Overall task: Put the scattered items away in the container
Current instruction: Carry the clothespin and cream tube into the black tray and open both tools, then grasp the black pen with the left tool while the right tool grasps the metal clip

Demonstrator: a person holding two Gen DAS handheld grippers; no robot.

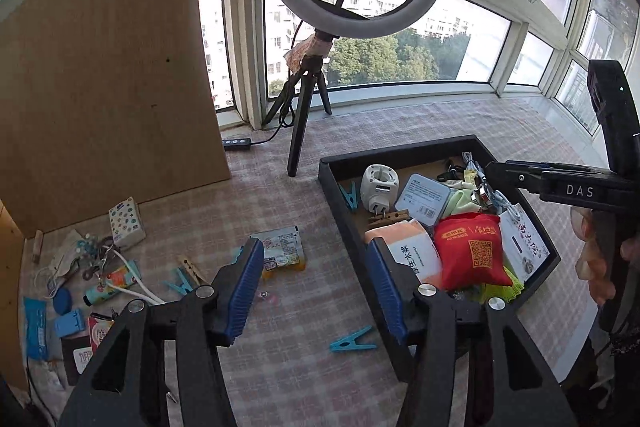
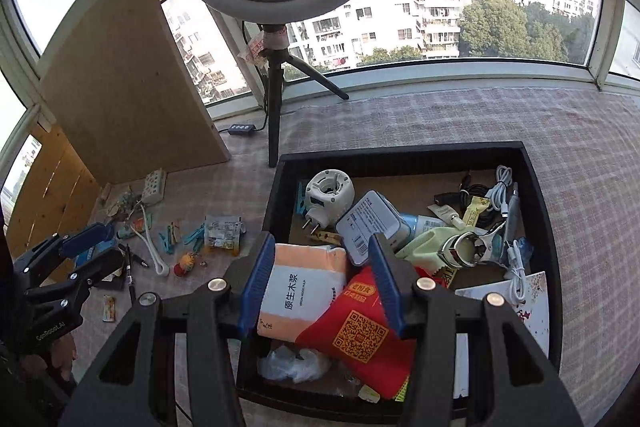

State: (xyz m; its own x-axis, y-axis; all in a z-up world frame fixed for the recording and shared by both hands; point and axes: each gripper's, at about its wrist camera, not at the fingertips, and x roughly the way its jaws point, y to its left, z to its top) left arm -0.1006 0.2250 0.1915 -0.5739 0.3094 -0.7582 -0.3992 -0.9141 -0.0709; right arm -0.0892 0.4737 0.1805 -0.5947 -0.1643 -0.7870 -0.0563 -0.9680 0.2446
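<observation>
both my grippers are released and carry nothing. the right gripper [image 2: 324, 283] hangs over the near half of the black tray [image 2: 536, 187], above the tissue pack [image 2: 304, 287] and the red pouch [image 2: 360, 331] that already lie inside it. the left gripper [image 1: 316, 287] hovers just off the tray's left wall, jaws spread, over bare checked cloth [image 1: 280, 367].

what remains is all left of the tray: a snack packet [image 1: 282, 253] nearest it, a blue clothes peg [image 1: 352, 339] close by the tray's near-left corner, a wooden peg [image 1: 191, 267] crossed with another blue peg [image 1: 179, 285] further out, and then a tangled heap well away from the tray, with a small tube [image 1: 112, 283], a white cable [image 1: 136, 287] and a patterned box [image 1: 126, 223].

i judge the next pick belongs to my left hand. i would take the lone blue peg or the snack packet first, since each lies apart from its neighbours. for the peg, i should line the pads across its narrow width and come down nearly vertical, so the cloth does not bunch. the packet is flat; i would pinch an edge. the cable heap is best left till later, as it may drag things along.
</observation>
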